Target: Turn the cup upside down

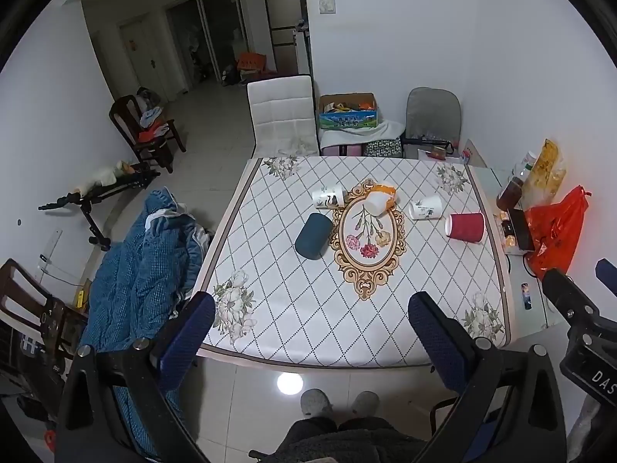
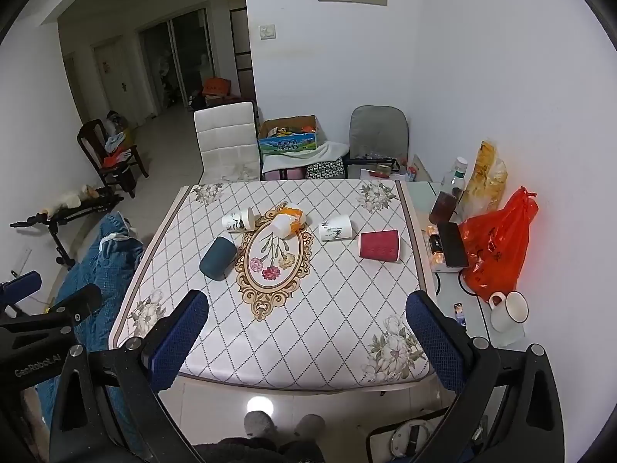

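Note:
Several cups lie on their sides on the patterned table (image 1: 293, 308) (image 2: 293, 328): a dark teal cup (image 1: 313, 235) (image 2: 218, 258), a red cup (image 1: 464, 226) (image 2: 379, 245), two white printed cups (image 1: 327, 196) (image 1: 425, 207) (image 2: 238, 219) (image 2: 335, 227), and an orange and white cup (image 1: 380, 198) (image 2: 287, 222). My left gripper (image 1: 312, 332) is open and empty, high above the table's near edge. My right gripper (image 2: 306, 333) is open and empty too, also well short of the cups.
A glass side table at the right holds a red plastic bag (image 2: 497, 247), a bottle (image 2: 447, 196), a phone (image 2: 453, 245) and a white mug (image 2: 507, 310). A white chair (image 2: 227, 141) and boxes stand behind the table. A blue quilt (image 1: 135, 254) lies at the left.

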Available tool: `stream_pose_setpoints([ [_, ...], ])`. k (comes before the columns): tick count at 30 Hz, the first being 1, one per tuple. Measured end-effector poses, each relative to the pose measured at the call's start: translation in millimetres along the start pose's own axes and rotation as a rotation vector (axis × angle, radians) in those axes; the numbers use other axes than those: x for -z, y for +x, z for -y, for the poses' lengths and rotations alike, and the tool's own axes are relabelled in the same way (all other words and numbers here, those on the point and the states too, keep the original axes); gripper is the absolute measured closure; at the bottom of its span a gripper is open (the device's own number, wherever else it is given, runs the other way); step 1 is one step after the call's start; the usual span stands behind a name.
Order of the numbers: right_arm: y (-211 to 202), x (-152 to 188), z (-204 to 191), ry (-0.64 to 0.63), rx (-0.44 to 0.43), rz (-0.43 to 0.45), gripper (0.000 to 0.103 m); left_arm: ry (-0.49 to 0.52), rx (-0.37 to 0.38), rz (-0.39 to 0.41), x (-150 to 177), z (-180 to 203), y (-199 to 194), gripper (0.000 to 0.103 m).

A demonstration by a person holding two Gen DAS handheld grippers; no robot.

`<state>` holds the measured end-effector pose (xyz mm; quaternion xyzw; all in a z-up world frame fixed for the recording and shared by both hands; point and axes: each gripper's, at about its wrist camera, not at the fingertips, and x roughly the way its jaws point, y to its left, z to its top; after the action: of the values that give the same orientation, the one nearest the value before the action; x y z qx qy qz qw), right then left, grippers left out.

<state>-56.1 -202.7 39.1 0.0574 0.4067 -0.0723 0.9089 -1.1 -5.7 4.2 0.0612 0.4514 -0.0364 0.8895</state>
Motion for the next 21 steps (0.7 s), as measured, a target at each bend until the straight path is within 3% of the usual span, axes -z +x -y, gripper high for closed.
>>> stream_pose_setpoints([
  [21,-1,-2,6,0.004,0.006,0.008,0.000,-0.001,0.013,0.009,-18,5,-11,0.000],
])
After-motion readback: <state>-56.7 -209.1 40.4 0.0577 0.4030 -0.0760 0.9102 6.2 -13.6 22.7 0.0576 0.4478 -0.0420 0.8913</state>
